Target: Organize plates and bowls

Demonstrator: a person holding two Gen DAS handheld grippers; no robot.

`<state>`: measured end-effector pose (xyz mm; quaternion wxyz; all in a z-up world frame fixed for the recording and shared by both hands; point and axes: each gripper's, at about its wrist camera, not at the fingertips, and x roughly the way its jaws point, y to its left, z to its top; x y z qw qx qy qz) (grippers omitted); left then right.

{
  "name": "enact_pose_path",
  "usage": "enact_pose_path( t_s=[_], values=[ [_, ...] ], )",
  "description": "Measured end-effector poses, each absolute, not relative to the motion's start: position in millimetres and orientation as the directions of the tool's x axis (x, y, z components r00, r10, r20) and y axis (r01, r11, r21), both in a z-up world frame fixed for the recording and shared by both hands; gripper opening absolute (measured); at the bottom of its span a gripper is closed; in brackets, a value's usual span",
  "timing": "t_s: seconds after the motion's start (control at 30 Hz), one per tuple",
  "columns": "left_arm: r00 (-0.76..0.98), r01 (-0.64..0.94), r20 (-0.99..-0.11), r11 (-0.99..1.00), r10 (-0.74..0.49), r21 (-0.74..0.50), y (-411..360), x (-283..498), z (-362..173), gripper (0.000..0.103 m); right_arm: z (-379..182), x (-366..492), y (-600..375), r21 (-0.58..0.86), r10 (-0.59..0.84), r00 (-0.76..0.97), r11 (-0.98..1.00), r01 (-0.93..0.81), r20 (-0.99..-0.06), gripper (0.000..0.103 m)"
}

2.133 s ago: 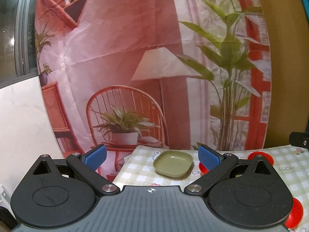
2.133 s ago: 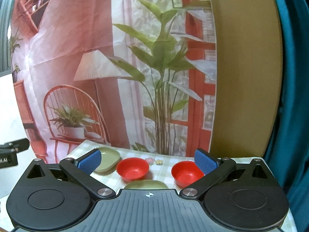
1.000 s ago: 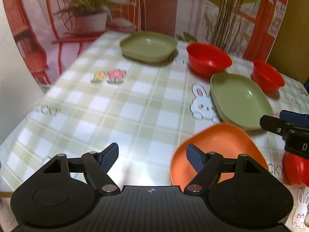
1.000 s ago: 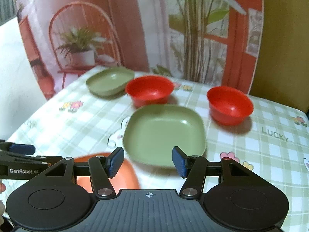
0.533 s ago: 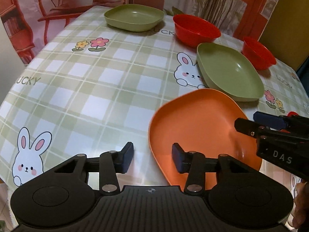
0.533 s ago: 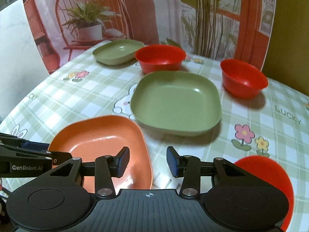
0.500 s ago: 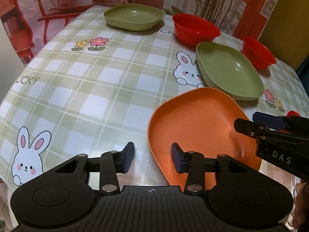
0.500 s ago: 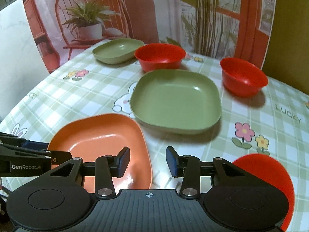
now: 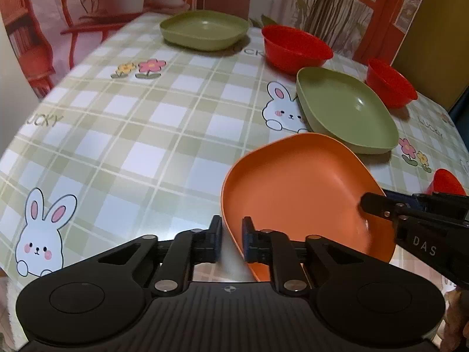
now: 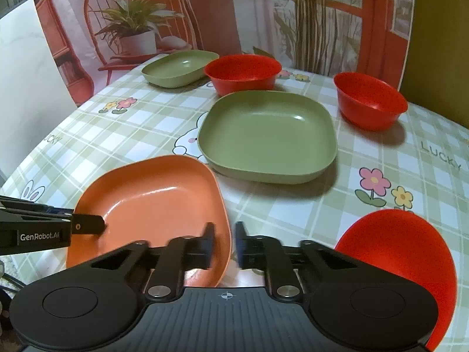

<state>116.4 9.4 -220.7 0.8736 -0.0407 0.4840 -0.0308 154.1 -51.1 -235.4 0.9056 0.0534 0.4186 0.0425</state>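
Note:
An orange square plate point(image 9: 299, 182) point(image 10: 152, 193) lies near the table's front edge. My left gripper point(image 9: 231, 239) is closing its jaws onto the plate's left rim, which sits pinched between the pads. My right gripper point(image 10: 224, 243) is closing its jaws on the opposite rim, with the edge between its fingers. Each gripper shows side-on in the other's view, reaching over the plate. A large green plate point(image 10: 266, 135) lies just beyond the orange one. A smaller green plate point(image 10: 178, 67) and two red bowls point(image 10: 243, 72) point(image 10: 369, 99) stand farther back.
A third red bowl point(image 10: 404, 249) sits close on the right, beside my right gripper. The checked tablecloth point(image 9: 132, 135) with rabbits and flowers is bare on the left half. A printed backdrop hangs behind the table's far edge.
Both grippers sank toward the orange plate and their jaws narrowed from wide open until each pinches a rim. The plate and the other dishes lie where they were.

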Motion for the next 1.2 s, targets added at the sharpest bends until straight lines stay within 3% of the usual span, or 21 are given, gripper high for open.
enact_pose_path(
  t_s=[0.4, 0.63, 1.2],
  values=[
    [0.595, 0.017, -0.798, 0.994, -0.098, -0.109, 14.5, 119.2, -203.5, 0.011, -216.9, 147.7, -58.2, 0.206, 0.162, 0.676, 0.978, -0.015, -0.719, 0.005],
    [0.677, 0.11, -0.728, 0.993, -0.105, -0.041, 1.2, 140.4, -165.4, 0.011, -190.7, 152.6, -75.4, 0.267, 0.152, 0.737, 0.963, 0.041, -0.659, 0.005],
    [0.746, 0.232, -0.631, 0.971, -0.214, -0.054, -53.7, 235.0, -71.7, 0.011, -128.5, 195.2, -147.3, 0.375, 0.085, 0.847, 0.916, 0.14, -0.525, 0.005]
  ],
)
